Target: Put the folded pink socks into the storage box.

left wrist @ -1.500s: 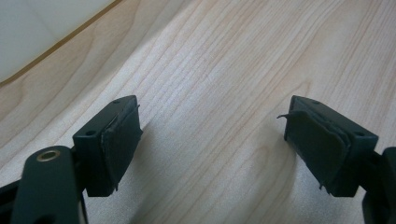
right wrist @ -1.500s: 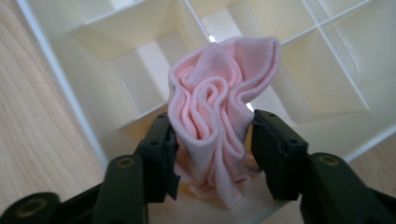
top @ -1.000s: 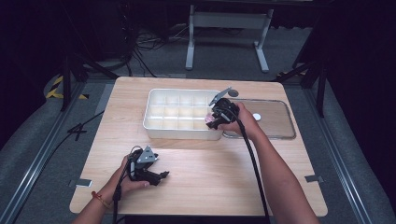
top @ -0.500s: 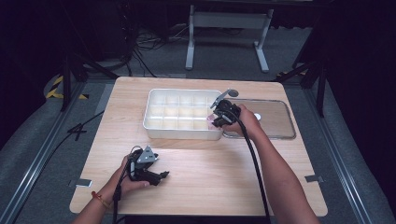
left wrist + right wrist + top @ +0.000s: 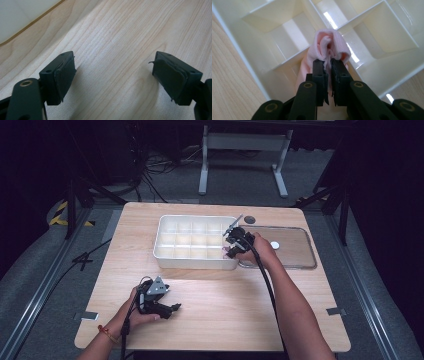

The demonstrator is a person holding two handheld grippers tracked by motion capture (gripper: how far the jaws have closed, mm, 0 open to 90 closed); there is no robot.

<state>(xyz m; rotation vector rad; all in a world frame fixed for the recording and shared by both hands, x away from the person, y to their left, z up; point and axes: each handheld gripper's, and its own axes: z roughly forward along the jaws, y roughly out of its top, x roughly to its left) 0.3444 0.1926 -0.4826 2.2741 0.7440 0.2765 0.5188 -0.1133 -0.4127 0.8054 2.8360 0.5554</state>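
Observation:
A rolled pink cloth (image 5: 329,46) hangs over the near right compartments of a white divided tray (image 5: 165,255). My right gripper (image 5: 328,66) is shut on the cloth's fold; its jaws have just been closing on it. In the high view that right gripper (image 5: 231,247) is at the tray's right end, with a bit of the pink cloth (image 5: 227,251) showing below it. My left gripper (image 5: 167,309) rests low near the table's front left. Its jaws stand wide apart in the left gripper view (image 5: 113,77), with only bare wood between them.
A clear flat lid (image 5: 295,250) lies right of the tray, with a small white disc (image 5: 274,245) on it. A dark round spot (image 5: 249,219) sits on the table behind the tray. The tray wall (image 5: 242,55) runs close to the right gripper's jaws.

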